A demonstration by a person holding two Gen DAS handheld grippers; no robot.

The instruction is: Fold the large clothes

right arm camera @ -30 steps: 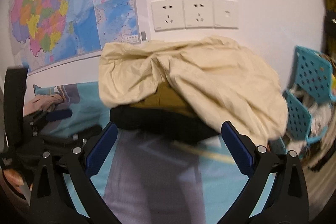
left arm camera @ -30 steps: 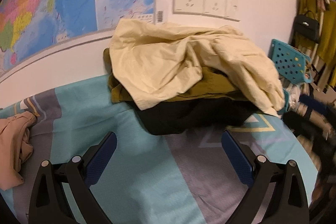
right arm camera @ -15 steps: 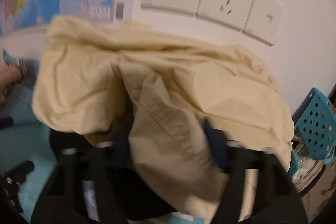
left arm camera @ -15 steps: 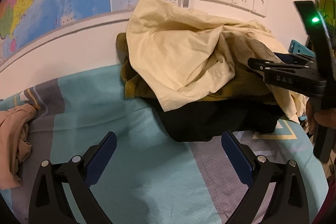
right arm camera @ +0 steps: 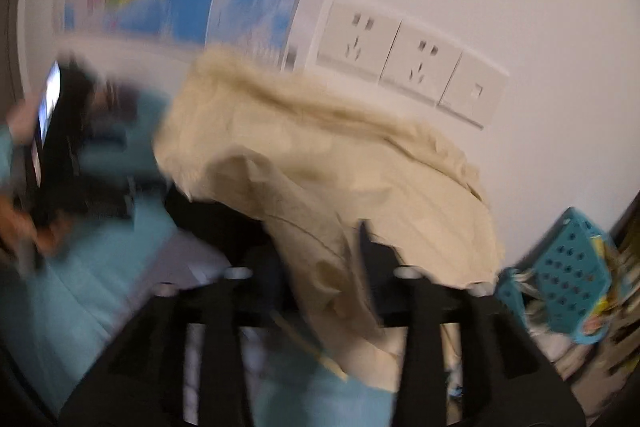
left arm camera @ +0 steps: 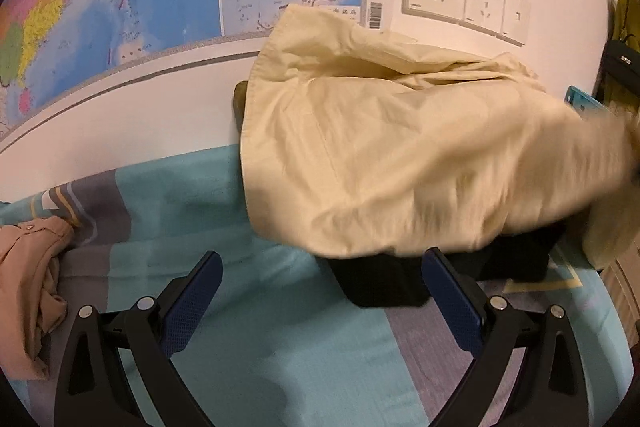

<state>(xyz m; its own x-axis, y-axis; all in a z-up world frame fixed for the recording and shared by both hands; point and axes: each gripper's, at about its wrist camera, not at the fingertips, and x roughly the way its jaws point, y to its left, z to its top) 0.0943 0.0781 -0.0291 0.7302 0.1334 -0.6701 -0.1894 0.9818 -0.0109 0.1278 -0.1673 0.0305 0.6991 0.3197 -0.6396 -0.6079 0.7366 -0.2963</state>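
The right hand-held gripper [right arm camera: 320, 267] was clamped on the cream garment [left arm camera: 400, 163] (apparently to drag it off the pile), while the left hand-held gripper [left arm camera: 320, 291] hung open over the bed [left arm camera: 260, 347].

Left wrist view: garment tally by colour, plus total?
Cream garment: 1, top of the pile
Olive garment: 1, only an edge shows behind the cream one
Black garment: 1, under the pile
Tan garment: 1, apart at the left edge of the bedsheet
Total: 4 visible; more may be hidden under the cream one.
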